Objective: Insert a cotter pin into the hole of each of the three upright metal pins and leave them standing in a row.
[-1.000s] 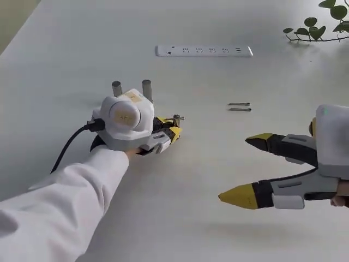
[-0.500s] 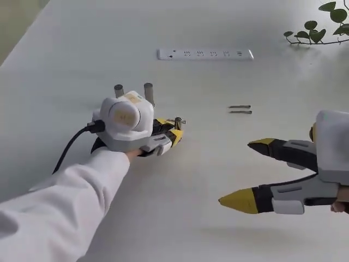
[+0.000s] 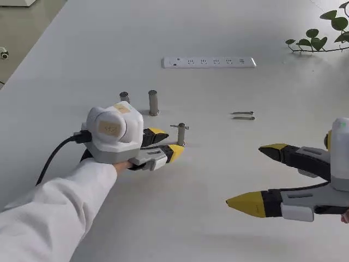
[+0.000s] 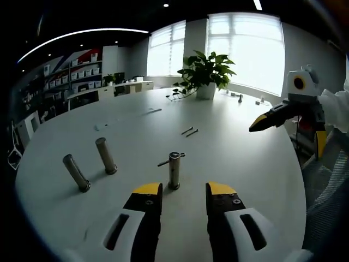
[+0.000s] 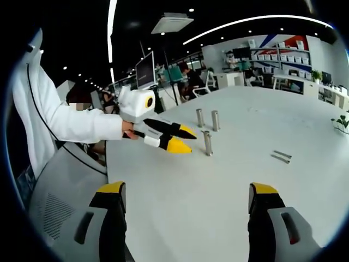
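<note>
Three metal pins stand on the white table. The nearest pin (image 3: 181, 134) (image 4: 174, 170) (image 5: 208, 143) has a cotter pin through its top hole. The two bare pins (image 3: 153, 102) (image 3: 124, 97) (image 4: 106, 155) (image 4: 76, 173) stand behind it. My left gripper (image 3: 168, 141) (image 4: 185, 191) is open just short of the nearest pin, touching nothing. Two loose cotter pins (image 3: 242, 115) (image 4: 190, 131) (image 5: 282, 156) lie side by side further right. My right gripper (image 3: 253, 176) (image 5: 188, 194) hovers wide open and empty at the near right.
A white power strip (image 3: 209, 62) lies at the back of the table. A trailing plant (image 3: 322, 38) (image 4: 204, 68) sits at the far right corner. A black cable (image 3: 54, 158) runs from the left gripper across the table.
The left gripper has opened and drawn back from the pin with the cotter pin, which now stands free. The right gripper has barely moved. The head camera has shifted.
</note>
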